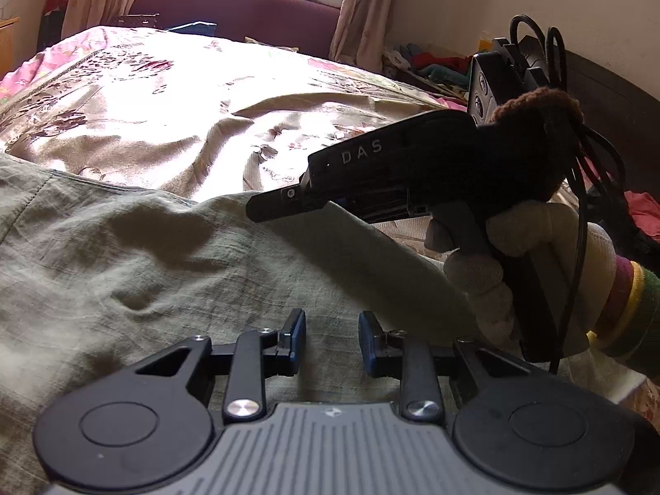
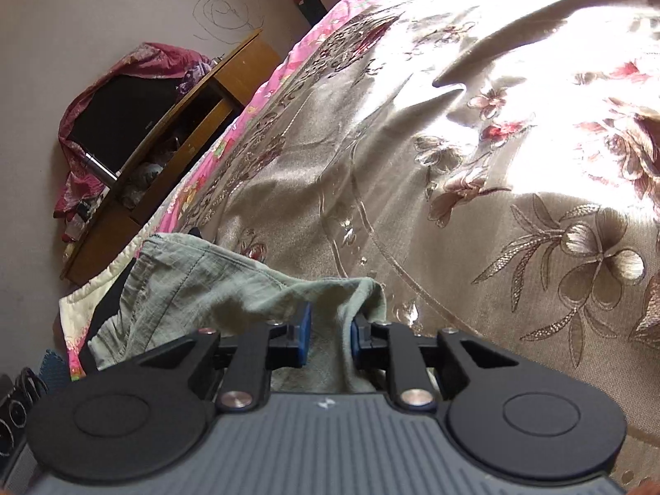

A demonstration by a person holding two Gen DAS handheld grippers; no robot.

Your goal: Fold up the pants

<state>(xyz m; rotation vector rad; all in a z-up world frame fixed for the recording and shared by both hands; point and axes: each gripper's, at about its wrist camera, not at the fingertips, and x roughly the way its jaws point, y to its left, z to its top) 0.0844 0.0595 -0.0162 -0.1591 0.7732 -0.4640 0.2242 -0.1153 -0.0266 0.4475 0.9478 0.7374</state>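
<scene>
I see the pants (image 1: 173, 272) spread on the floral bedspread (image 1: 173, 95). My left gripper (image 1: 332, 340) hovers over them, fingers apart and empty. My right gripper (image 2: 330, 334) pinches a bunched fold (pale green cloth) between its pads.

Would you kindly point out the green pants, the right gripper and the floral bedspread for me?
green pants (image 1: 173, 264): left wrist view, on the wrinkled middle of the cloth.
right gripper (image 2: 330, 332): right wrist view, midway between its blue-padded fingertips.
floral bedspread (image 2: 495, 214): right wrist view, on a bare shaded stretch.
</scene>
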